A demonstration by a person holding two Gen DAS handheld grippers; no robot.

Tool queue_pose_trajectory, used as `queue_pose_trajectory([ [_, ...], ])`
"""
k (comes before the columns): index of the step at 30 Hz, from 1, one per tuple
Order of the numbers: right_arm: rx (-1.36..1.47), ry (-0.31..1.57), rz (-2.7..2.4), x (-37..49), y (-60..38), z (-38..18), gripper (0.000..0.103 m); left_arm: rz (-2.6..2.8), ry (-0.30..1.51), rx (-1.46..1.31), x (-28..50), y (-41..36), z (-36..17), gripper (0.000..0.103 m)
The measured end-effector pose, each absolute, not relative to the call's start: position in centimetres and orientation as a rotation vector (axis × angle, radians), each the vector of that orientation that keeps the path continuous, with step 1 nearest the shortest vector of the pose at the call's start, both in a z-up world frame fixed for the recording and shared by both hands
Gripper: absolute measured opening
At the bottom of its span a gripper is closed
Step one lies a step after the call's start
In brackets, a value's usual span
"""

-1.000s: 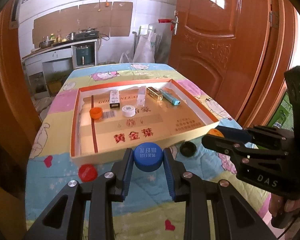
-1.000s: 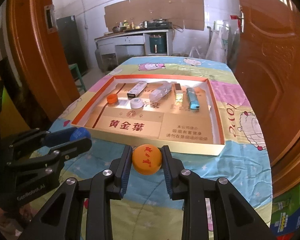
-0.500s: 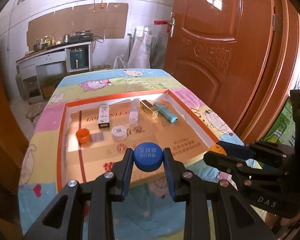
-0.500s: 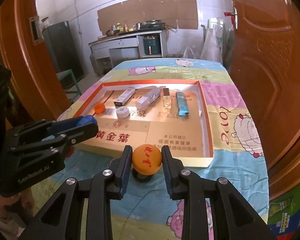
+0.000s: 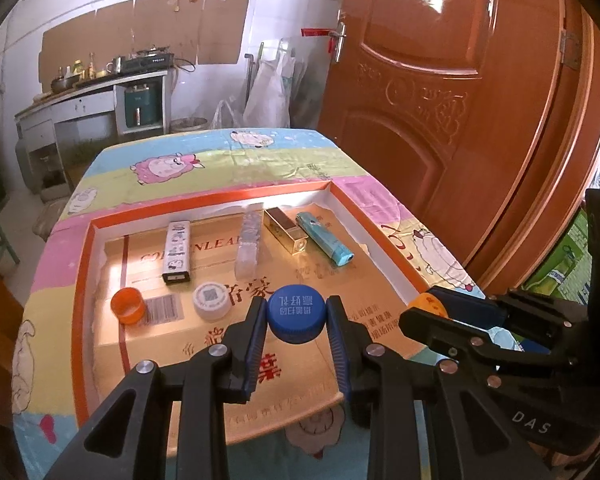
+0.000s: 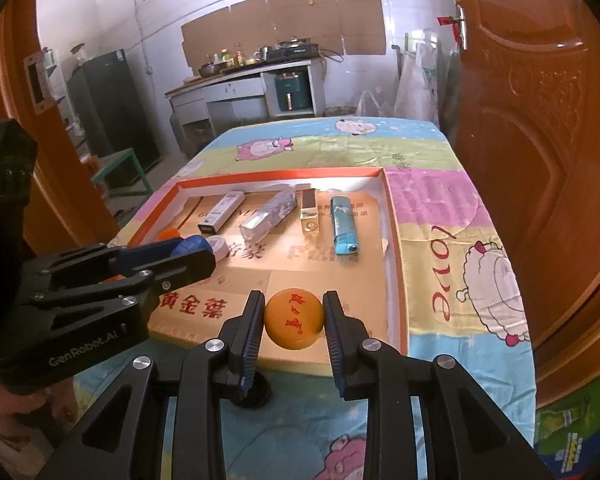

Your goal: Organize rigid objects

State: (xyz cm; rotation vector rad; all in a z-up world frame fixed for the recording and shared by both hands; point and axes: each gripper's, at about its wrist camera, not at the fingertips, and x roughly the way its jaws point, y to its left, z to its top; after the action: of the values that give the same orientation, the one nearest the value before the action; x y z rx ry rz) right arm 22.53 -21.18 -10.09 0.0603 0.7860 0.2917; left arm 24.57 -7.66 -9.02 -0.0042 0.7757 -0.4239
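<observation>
My left gripper (image 5: 297, 316) is shut on a blue bottle cap (image 5: 297, 312) and hangs over the near part of the shallow orange-rimmed cardboard tray (image 5: 84, 280). My right gripper (image 6: 294, 318) is shut on an orange cap with red characters (image 6: 294, 318), above the tray's near edge (image 6: 396, 280). In the tray lie an orange cap (image 5: 128, 305), a white cap (image 5: 211, 300), a patterned white box (image 5: 177, 252), a clear case (image 5: 248, 246), a gold case (image 5: 286, 229) and a teal lighter (image 5: 324, 242). Each gripper shows in the other's view, the right one (image 5: 426, 306) and the left one (image 6: 192, 245).
A black cap (image 6: 254, 390) lies on the cartoon-print cloth (image 6: 480, 280) in front of the tray, under my right gripper. A wooden door (image 5: 440, 80) stands close on the right. Kitchen counter (image 6: 240, 76), a fridge (image 6: 104, 104) and a green stool (image 6: 120, 172) lie beyond the table.
Both grippers have moved forward from over the cloth to over the tray's near part, each still holding its cap. The red cap on the cloth has left the left view.
</observation>
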Motion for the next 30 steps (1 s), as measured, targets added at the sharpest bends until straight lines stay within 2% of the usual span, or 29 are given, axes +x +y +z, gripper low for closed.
queue_pose_trajectory([
  [30,0.074,0.834,0.279,28.3,-22.1,-13.0,0.031,-0.402,0.863,0.027,29.9,-9.2,-12.9,0.030],
])
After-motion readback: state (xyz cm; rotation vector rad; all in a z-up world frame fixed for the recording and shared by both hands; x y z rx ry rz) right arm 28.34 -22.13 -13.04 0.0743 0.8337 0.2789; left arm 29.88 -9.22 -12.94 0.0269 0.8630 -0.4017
